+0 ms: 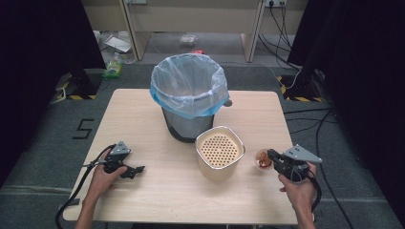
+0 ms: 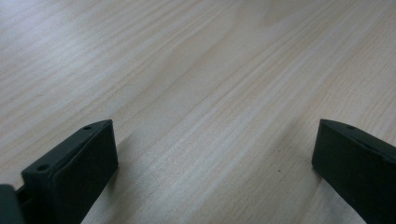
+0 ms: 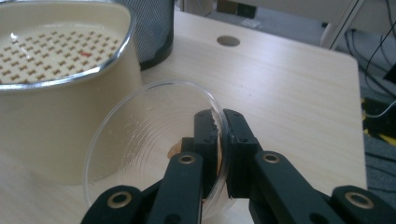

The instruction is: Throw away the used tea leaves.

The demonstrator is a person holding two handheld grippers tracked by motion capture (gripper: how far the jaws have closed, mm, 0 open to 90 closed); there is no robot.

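Tabletop [image 1: 157, 191] of pale wood, seen from above, with a person's forearms coming in from its near edge. The right claw [image 3: 219, 135], near the right edge, is pressed together on the rim of a small clear glass dish [image 3: 140, 140], one jaw inside the dish and one outside. The dish is tilted up on its side, lifted at the gripped edge, and something small and orange-brown lies in it. Just beside the dish, toward the middle of the tabletop, stands a cream tub with a perforated insert [image 1: 219, 151]. Behind the tub, toward the far edge, stands a black mesh bin lined with a pale blue plastic bag [image 1: 189, 90]. The left claw [image 1: 135, 170] rests near the near left corner, its jaws spread wide over bare wood, holding nothing.
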